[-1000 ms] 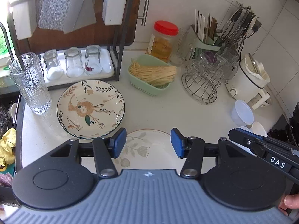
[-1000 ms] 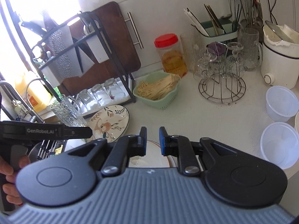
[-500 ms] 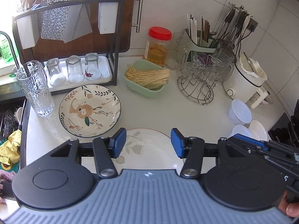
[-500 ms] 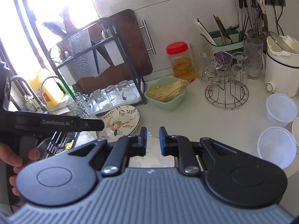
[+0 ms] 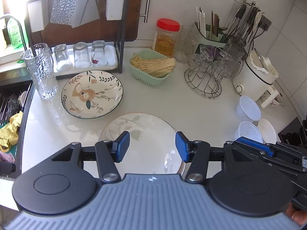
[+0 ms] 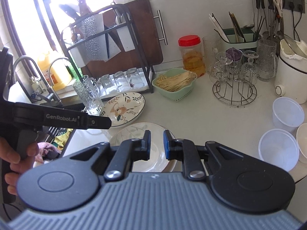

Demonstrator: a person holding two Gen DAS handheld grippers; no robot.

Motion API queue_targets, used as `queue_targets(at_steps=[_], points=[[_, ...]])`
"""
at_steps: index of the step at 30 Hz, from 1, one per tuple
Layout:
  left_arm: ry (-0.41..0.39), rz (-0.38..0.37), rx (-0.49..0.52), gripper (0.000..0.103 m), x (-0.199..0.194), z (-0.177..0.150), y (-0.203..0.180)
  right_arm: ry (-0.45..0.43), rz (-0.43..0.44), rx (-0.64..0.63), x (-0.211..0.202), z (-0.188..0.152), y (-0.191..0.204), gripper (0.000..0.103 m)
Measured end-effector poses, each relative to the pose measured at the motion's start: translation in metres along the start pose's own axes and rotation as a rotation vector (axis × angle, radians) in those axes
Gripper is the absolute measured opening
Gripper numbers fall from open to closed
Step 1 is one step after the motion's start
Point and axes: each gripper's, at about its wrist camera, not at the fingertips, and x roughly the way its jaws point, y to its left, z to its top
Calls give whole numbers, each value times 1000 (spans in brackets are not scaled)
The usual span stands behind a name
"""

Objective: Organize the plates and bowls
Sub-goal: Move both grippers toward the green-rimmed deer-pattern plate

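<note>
A floral deep plate [image 5: 92, 94] lies on the white counter [image 5: 191, 111] in front of the glass rack. Nearer the front edge lies a white plate with pale leaves [image 5: 145, 134]. My left gripper [image 5: 152, 146] hovers over that white plate, open, with nothing between its blue pads. In the right wrist view the same white plate [image 6: 134, 134] sits under my right gripper [image 6: 156, 144], whose jaws are shut with only a narrow slit and nothing in it; the floral plate [image 6: 124, 108] is behind it. Two clear plastic bowls [image 6: 287, 113] [image 6: 278, 147] stand at the right.
A tall textured glass [image 5: 41, 71] stands left of the floral plate. Behind are a green basket of noodles [image 5: 153, 69], a red-lidded jar [image 5: 167, 35], a wire glass stand [image 5: 205, 78] and a white cooker [image 5: 255, 76]. The sink [image 5: 13, 103] borders the counter's left edge.
Both grippers have drawn back from the wall, so more of the white plate and the counter shows. The right view has rolled and now takes in the tap. Jaws unchanged.
</note>
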Motion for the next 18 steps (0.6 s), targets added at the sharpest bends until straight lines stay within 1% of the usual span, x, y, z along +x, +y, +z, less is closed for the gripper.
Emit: queue_targets(at_steps=[2, 5, 8, 15, 18], points=[[2, 3, -24, 58, -1, -5, -2, 7, 6, -14, -2, -3, -3, 17], [-5, 16, -29, 58, -4, -9, -6, 14, 3, -45, -2, -7, -3, 17], [-7, 17, -28, 58, -6, -12, -7, 11, 11, -48, -4, -9, -3, 17], [4, 14, -40, 58, -1, -11, 5, 0, 29, -55, -1, -8, 1, 17], [16, 8, -30, 60, 6, -7, 10, 3, 31, -44, 4, -7, 3, 18]])
